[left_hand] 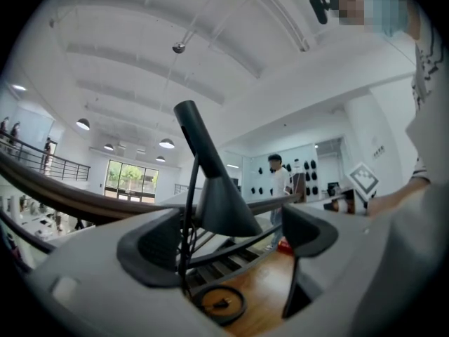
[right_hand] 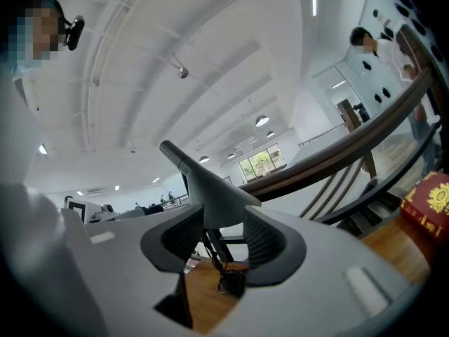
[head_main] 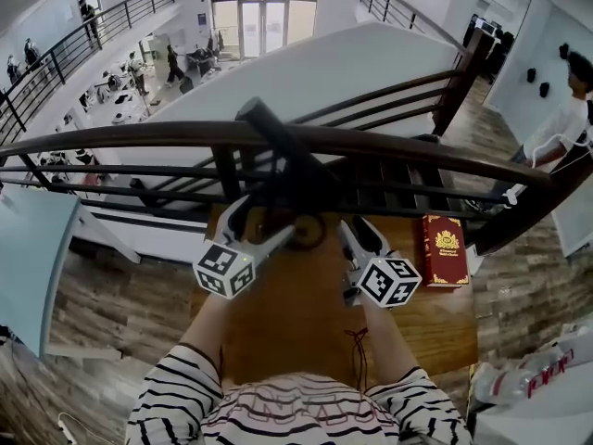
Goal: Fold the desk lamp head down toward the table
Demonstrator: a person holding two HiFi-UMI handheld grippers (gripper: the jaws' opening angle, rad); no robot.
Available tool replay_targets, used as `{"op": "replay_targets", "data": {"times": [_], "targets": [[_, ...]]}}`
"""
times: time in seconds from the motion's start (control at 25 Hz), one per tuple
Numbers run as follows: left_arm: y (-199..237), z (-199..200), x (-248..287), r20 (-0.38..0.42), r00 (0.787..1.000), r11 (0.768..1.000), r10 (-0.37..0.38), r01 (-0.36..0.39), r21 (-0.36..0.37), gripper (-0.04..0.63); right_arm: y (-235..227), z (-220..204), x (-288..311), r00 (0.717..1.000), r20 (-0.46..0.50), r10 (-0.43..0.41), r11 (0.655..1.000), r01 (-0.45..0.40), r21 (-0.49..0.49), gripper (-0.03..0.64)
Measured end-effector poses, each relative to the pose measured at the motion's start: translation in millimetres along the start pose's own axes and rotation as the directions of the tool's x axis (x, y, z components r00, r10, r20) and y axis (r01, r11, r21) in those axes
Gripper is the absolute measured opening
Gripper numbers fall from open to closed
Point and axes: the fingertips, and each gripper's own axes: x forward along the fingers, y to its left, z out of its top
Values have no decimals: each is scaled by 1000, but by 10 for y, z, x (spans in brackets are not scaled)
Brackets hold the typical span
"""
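The left tongs (left_hand: 231, 241) stood wide open. The lamp head (left_hand: 224, 202) showed in the gap, close to the left jaw and well away from the right one. The right tongs (right_hand: 214, 241) were open too, but not as wide. Only the lamp's thin stem and cord (right_hand: 209, 248) showed between the pads, and they touched neither pad.

The lamp (head_main: 298, 188) stood at the far edge of the table (head_main: 278, 332), between the two tongs. Its long neck (left_hand: 191, 128) went up on a slant. The cone-shaped head hung at the neck's low end with its wide mouth facing down. A dark ring (left_hand: 219, 302) lay on the table under it.

The table was brown wood. Just behind it ran a dark railing (head_main: 139, 137). The room was a big white hall with glass doors (head_main: 264, 21) far off.

Only the head view showed the striped sleeves (head_main: 176, 397) and the floor below. It and the right gripper view showed a red book (head_main: 445, 248) on the table's right side. Only the left gripper view showed a person in a white shirt (left_hand: 279, 181) by the wall. The round ceiling lights (left_hand: 166, 143) showed only in the two gripper views.
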Motion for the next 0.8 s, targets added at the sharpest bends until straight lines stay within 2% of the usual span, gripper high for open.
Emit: {"op": "replay_targets", "data": {"times": [0.2,0.36,0.64,0.8], "targets": [[-60,-106,-258,-9,1000,1000,8,-8,-20,428,178,-147,-205,999,19,-38,998,38,-39,155],[-119,-215,-523,-24,1000,999,3,-4,-40,393,365,-321,-351,998,16,-56,998,56,-33,149],[-176,-440,-949,-67,997,995,-39,33,-90,255,688,-577,-544,996,13,-91,996,91,-20,129],[-234,-552,-1119,-85,994,993,-62,53,-109,212,784,-666,-668,993,22,-114,993,115,-13,110]]}}
